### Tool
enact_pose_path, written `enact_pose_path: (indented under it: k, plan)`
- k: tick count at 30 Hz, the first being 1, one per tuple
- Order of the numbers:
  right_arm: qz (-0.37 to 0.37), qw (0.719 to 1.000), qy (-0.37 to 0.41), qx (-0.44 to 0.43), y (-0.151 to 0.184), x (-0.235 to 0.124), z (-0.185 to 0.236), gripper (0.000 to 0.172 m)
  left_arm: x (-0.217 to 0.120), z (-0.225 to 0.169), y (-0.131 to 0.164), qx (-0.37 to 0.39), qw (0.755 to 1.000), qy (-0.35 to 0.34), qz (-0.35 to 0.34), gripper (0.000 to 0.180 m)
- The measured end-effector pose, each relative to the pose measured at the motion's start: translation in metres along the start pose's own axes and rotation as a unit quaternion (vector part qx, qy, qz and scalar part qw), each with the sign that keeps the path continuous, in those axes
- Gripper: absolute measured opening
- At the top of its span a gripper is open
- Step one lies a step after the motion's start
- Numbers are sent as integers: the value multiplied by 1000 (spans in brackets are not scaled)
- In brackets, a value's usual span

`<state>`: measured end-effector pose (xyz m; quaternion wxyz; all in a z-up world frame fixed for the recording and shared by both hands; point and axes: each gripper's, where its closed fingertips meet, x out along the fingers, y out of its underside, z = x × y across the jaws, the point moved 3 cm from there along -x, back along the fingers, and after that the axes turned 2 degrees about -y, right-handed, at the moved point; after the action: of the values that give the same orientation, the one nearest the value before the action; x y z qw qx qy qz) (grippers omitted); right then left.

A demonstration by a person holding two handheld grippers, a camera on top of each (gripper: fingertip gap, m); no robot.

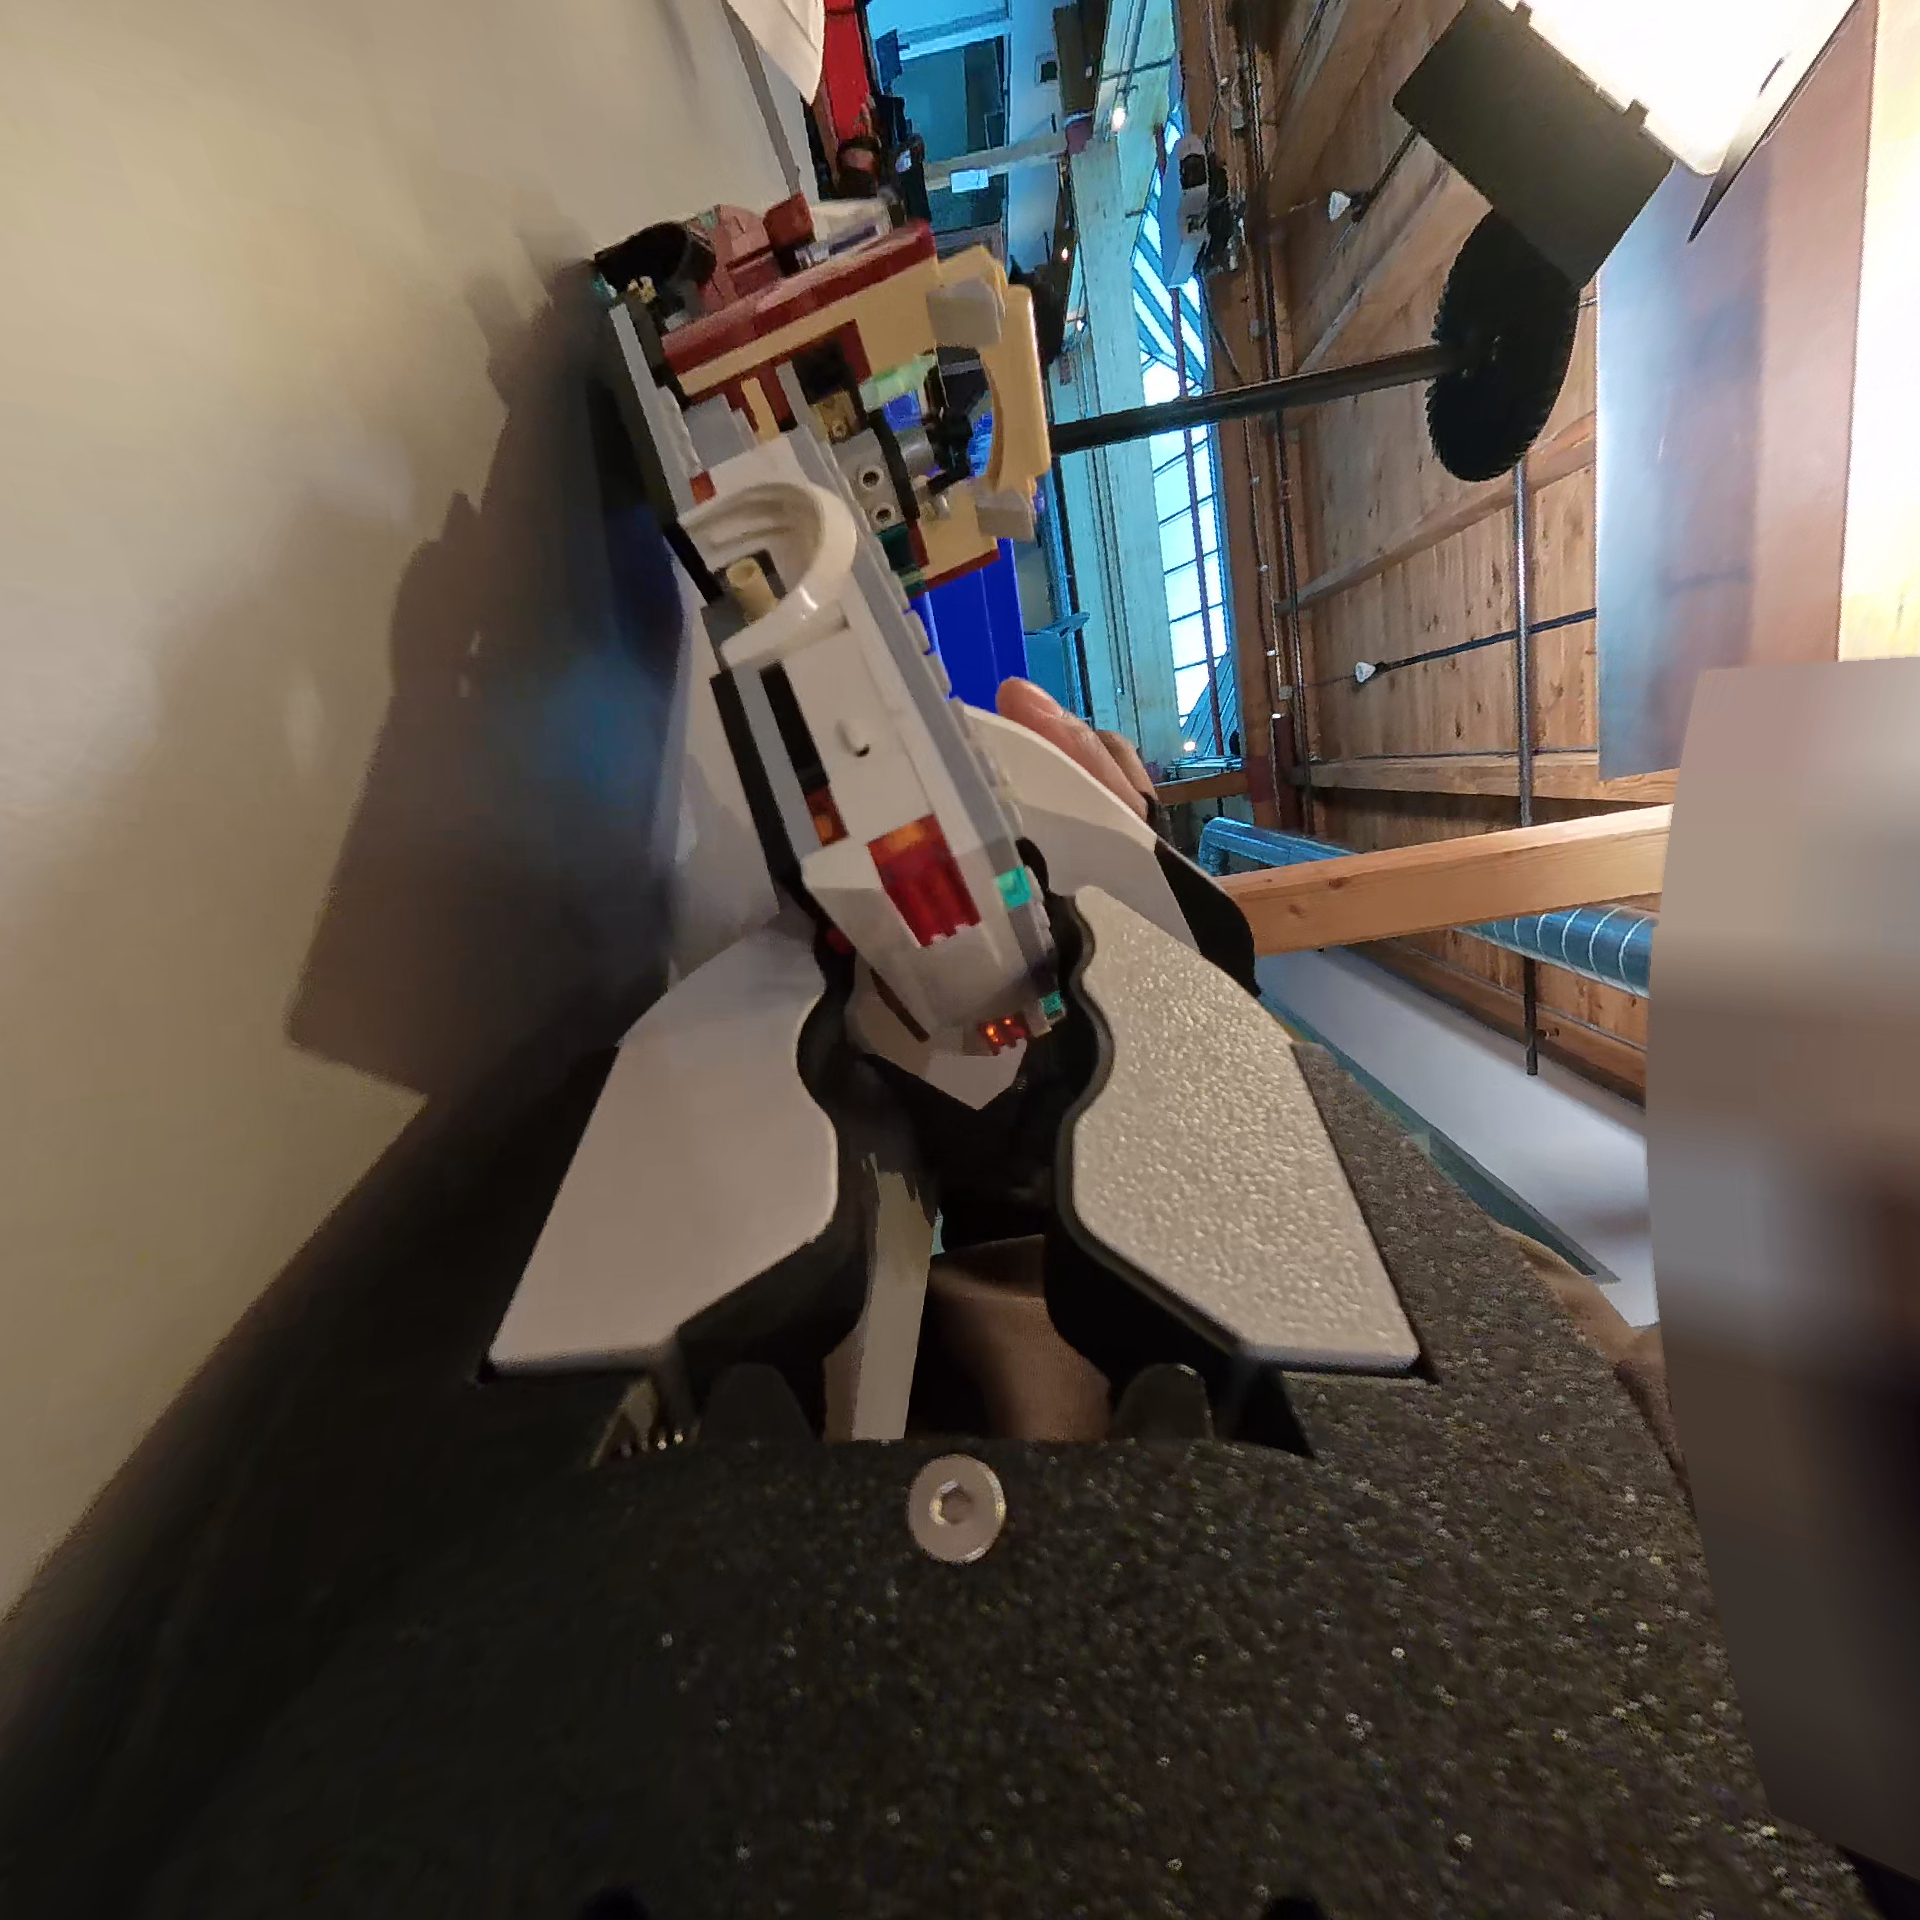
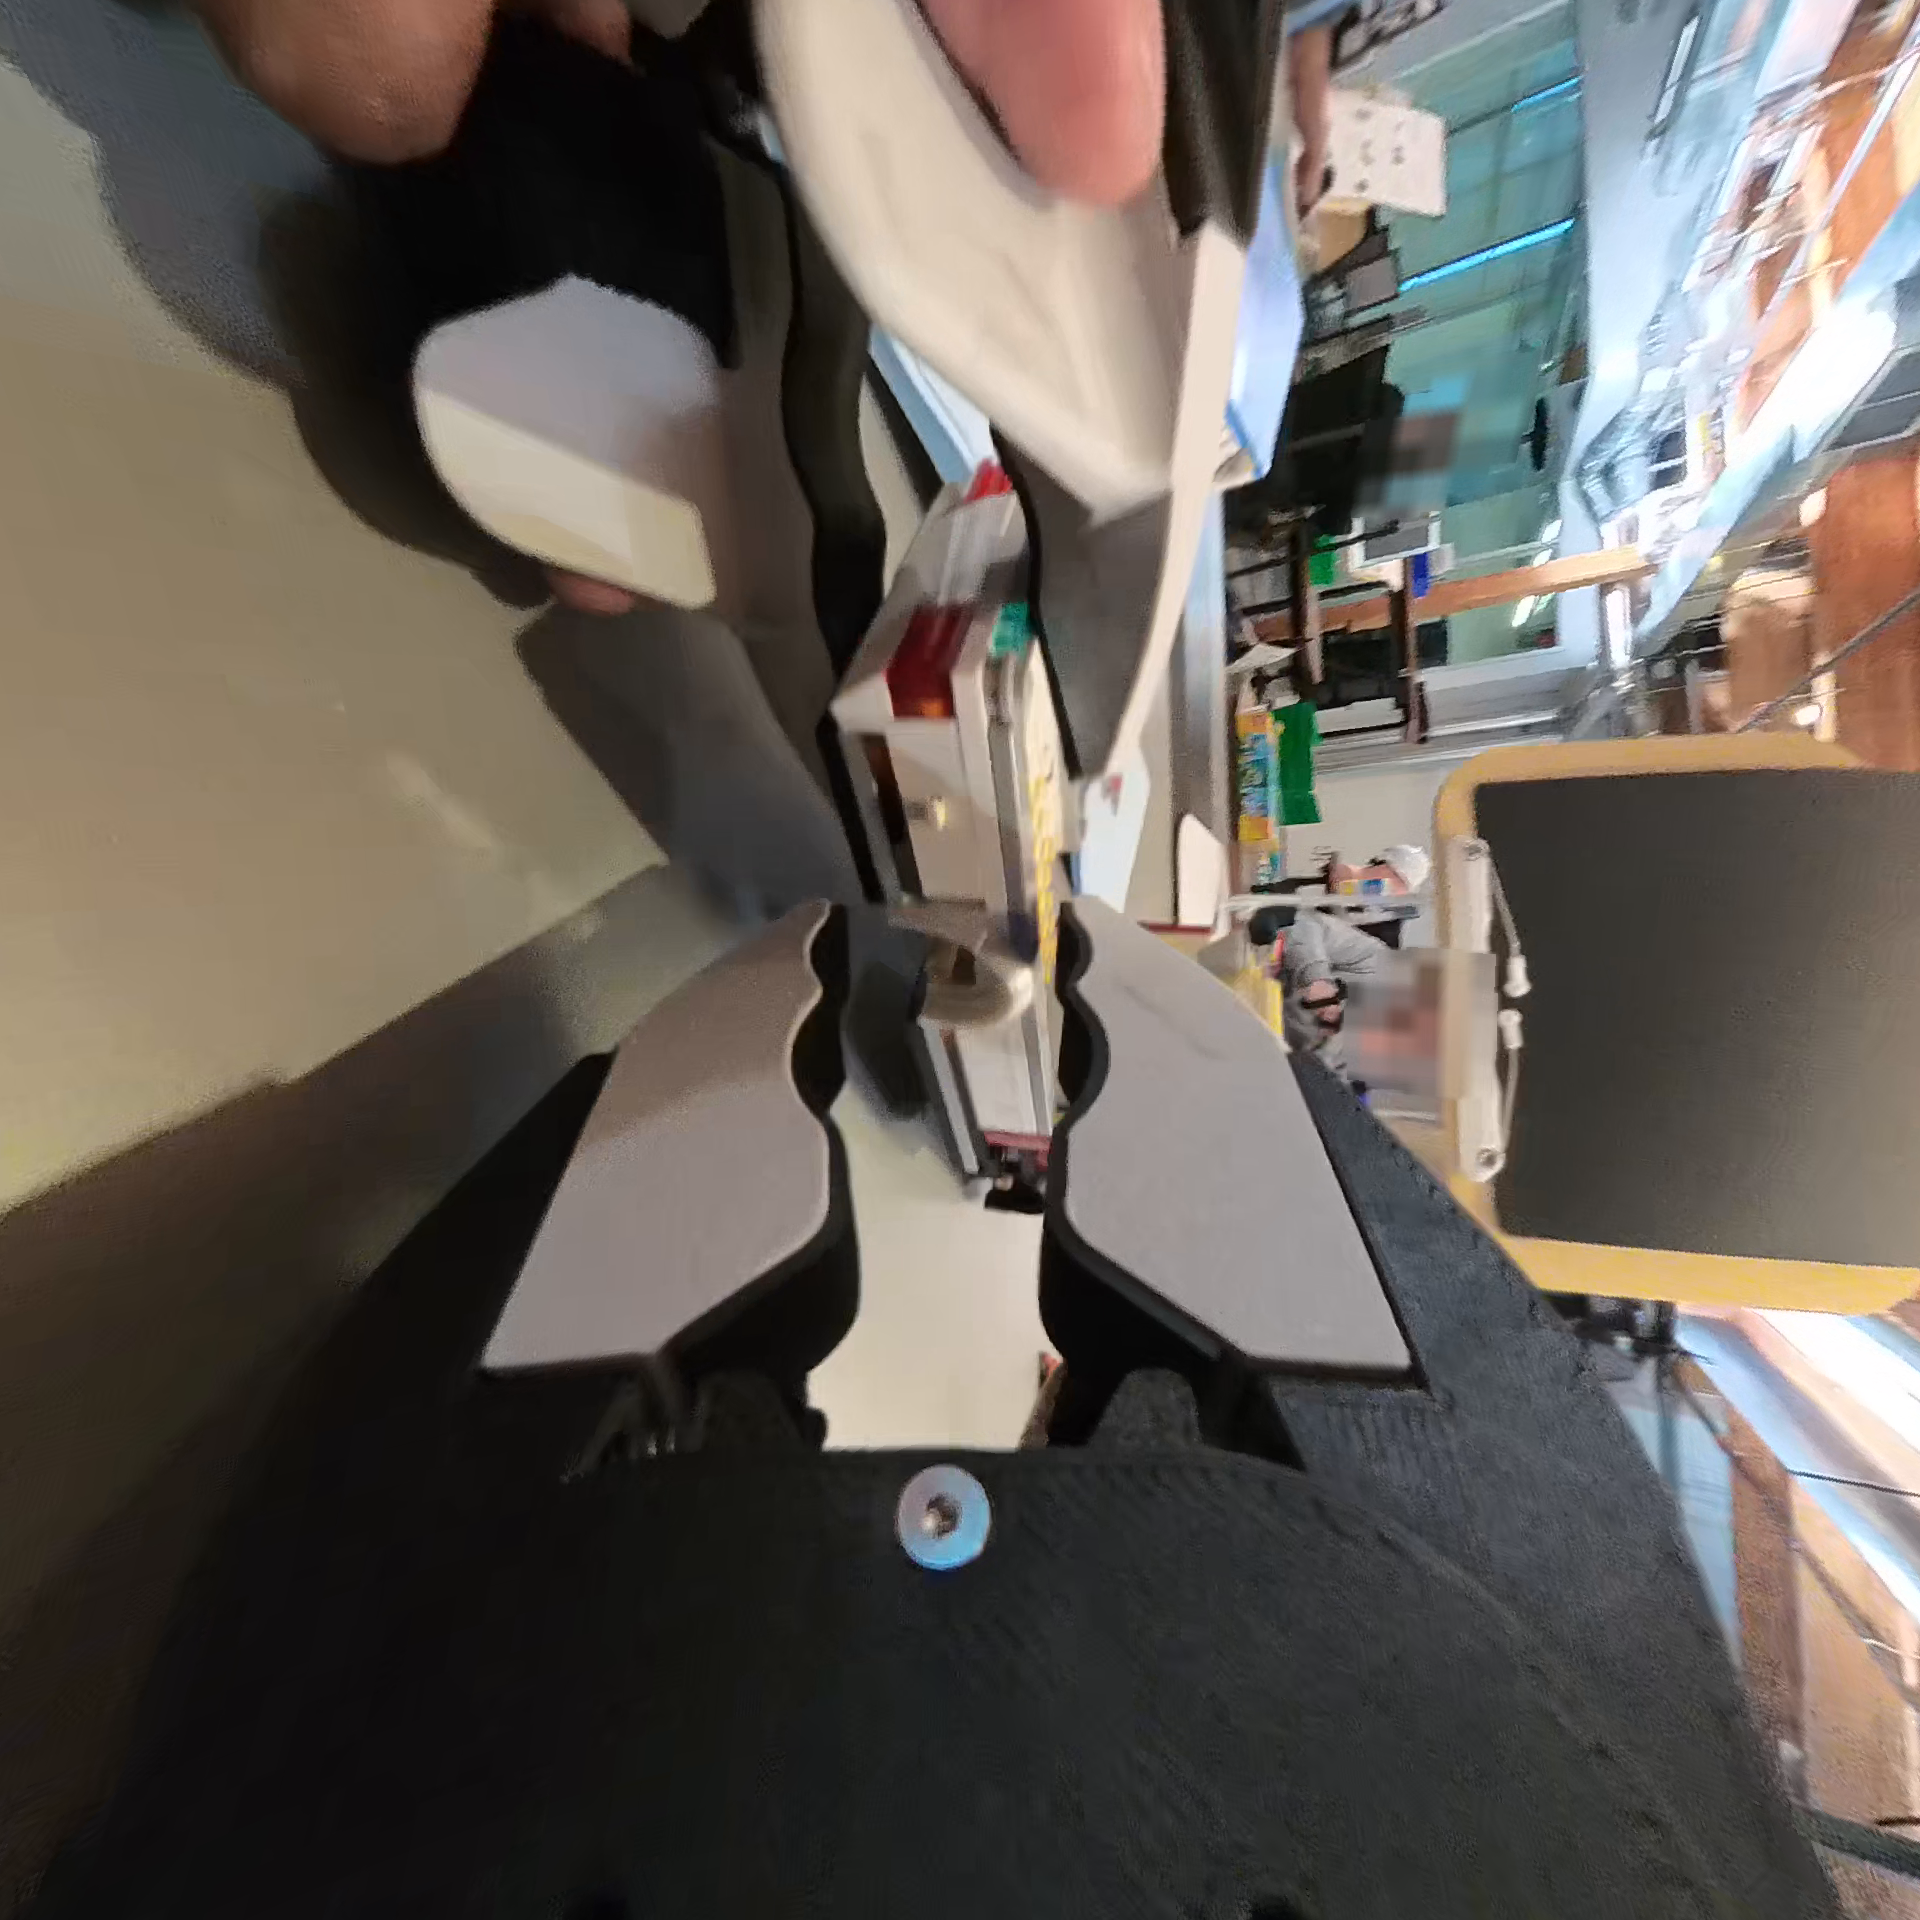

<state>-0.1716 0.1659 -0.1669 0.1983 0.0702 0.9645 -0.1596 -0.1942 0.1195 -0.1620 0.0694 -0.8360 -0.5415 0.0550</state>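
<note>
Being clamped at both ends, a white-and-grey brick model [image 1: 894, 831] is getting held up just off the pale desk [image 1: 208, 520]: left gripper [image 1: 956, 997] jaws are squeezing its red-striped end, right gripper [image 2: 945, 997] jaws are closed on the far end.

— What do we see between the fingers of our left gripper [image 1: 951, 997]?

— A toy ship of plastic bricks [image 1: 894, 831]. The bricks look smooth and a bit shiny, white, grey and red.

— And the fingers [image 1: 1216, 1132] themselves?

— We see pale plastic with a bumpy, grainy skin. The black body [image 1: 935, 1662] behind them looks rough and speckled, with one shiny metal screw [image 1: 956, 1507] in it.

— What is off to the right side?

— We see wooden boards [image 1: 1455, 520] with knots, dull, not shiny.

— And by our right gripper [image 2: 951, 997]?

— Smooth matt grey fingers [image 2: 717, 1132], the same plastic bricks between them, and a flat dull black panel [image 2: 1704, 1018] with a wood edge to the right.
</note>
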Motion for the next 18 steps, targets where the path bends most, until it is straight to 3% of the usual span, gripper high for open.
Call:
enact_pose_path:
  k: [4,10,15,18]
  plan:
    - [38,999,-36,11,19,-13,-2,42,0,1,-2,12,1000,-12,2,38]
    - [113,988,-2,101,80,-66,-21,35,0,1,-5,10,1000,-8,-6,38]
    - [180,964,-26,195,121,-106,6,29,2,1,-6,8,1000,-3,-15,38]
    - [226,955,-14,193,145,-121,11,28,4,0,-4,14,1000,-5,-12,38]
